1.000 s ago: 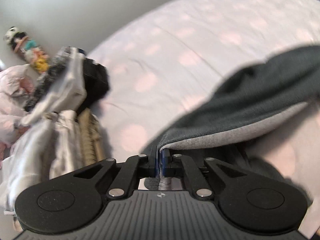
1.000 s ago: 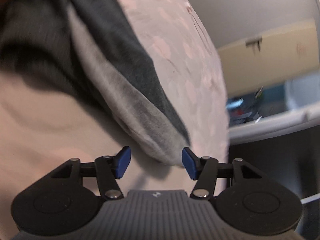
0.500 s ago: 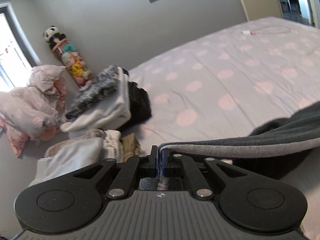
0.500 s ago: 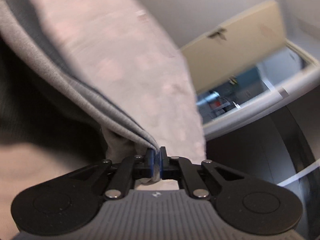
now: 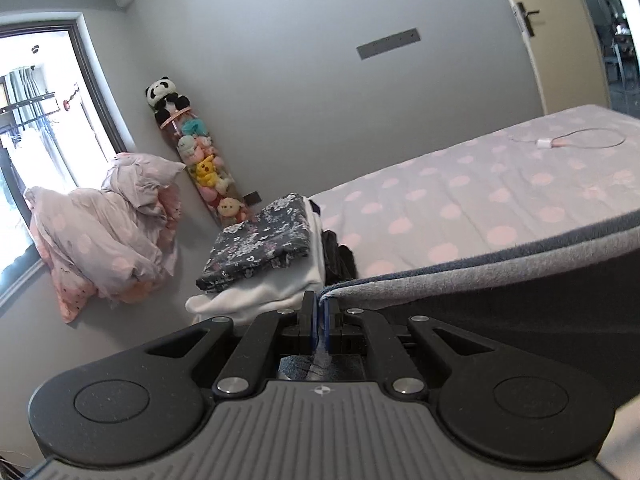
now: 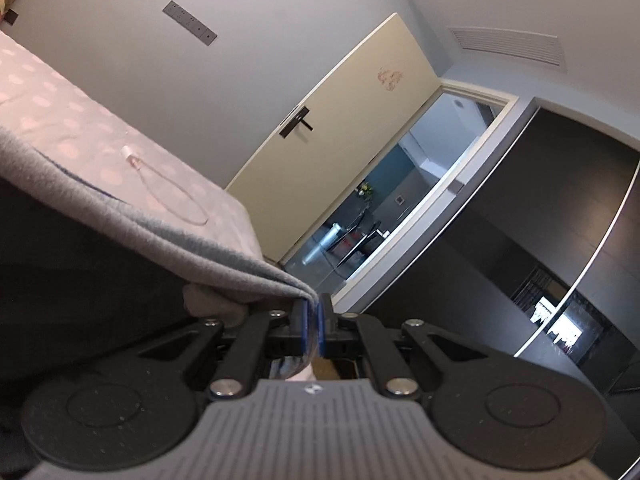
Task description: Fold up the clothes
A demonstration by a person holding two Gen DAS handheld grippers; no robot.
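Note:
A grey garment (image 5: 500, 272) with a dark outside and lighter fleece inside hangs stretched between my two grippers, lifted above the bed (image 5: 460, 200). My left gripper (image 5: 319, 308) is shut on the garment's left corner. My right gripper (image 6: 313, 310) is shut on the garment's (image 6: 120, 224) right corner. The lower part of the garment is hidden below both views.
A stack of folded clothes (image 5: 264, 248) with a floral piece on top sits at the bed's left end. A pile of pink bedding (image 5: 104, 232) lies by the window. A white charging cable (image 5: 560, 142) lies on the bed. An open door (image 6: 332, 136) is to the right.
My right gripper closed on the garment's corner. Both grippers rose and lifted the garment's edge off the bed, so the views now tilt up toward the walls.

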